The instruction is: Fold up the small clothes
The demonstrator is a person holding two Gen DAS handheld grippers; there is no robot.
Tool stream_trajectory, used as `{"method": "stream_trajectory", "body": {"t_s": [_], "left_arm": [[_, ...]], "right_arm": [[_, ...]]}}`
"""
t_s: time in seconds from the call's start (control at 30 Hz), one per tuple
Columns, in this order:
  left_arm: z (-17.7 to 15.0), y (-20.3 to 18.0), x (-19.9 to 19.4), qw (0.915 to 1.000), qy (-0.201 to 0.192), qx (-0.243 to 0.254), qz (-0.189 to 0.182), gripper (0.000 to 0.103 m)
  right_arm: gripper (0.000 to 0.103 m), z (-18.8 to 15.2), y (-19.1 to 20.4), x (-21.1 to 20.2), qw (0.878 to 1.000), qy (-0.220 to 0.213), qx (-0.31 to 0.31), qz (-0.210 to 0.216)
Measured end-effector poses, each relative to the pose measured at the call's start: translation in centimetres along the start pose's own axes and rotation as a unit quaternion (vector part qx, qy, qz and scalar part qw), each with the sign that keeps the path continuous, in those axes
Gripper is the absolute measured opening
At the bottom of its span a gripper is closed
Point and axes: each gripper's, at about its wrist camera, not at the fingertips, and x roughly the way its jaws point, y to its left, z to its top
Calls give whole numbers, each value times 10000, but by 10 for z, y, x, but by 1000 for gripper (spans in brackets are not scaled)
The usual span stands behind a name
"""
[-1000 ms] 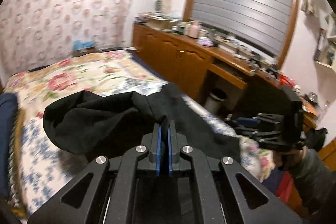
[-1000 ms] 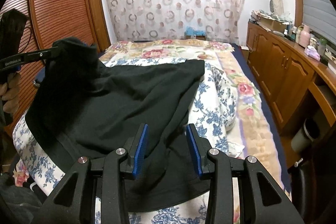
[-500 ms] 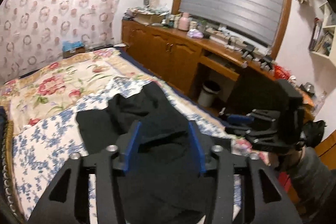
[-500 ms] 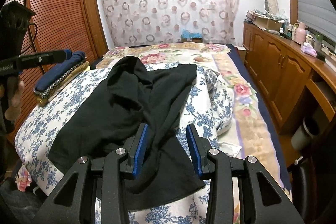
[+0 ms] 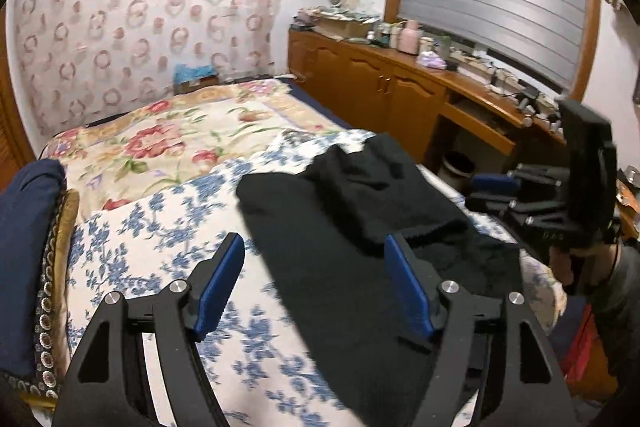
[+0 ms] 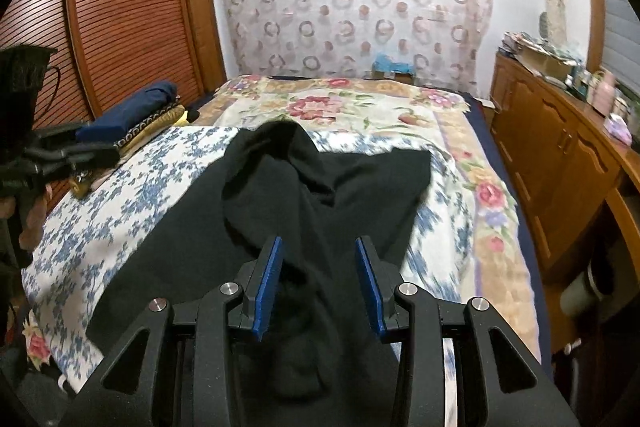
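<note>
Left wrist view, far left: folded navy blue cloth stack (image 5: 28, 259) on the bed edge. Left hand-held gripper (image 5: 316, 283) at bottom centre, blue pads spread and opening, nothing pinched. Black fabric garment (image 5: 360, 211) lies crumpled on the blue-floral white quilt (image 5: 160, 227), centre to lower right. Right hand-held gripper (image 6: 318, 287), bottom centre of its view, jaws opening above the garment, pads off the cloth. Wooden cabinet (image 5: 380, 91) at right.

left gripper (image 5: 316, 283) fingers opening | black garment (image 5: 360, 211) dropped onto bed (image 5: 168, 223)
</note>
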Motion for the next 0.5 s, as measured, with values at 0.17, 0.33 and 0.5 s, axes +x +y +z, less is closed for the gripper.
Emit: {"method": "stream_trajectory", "body": {"t_s": [0.17,0.33,0.5], "left_arm": [[-8,25,19,9997,124,-100,197,73],[-10,43,34,9991,210,-115,361,73],[-11,59,46,9984,283,-193,448,73]], "right_arm": [[57,28,10,35,9999,61,-99,123],[65,56,25,69,9984,138,-410,363],[67,74,39,98,9967,238,-650,423]]}}
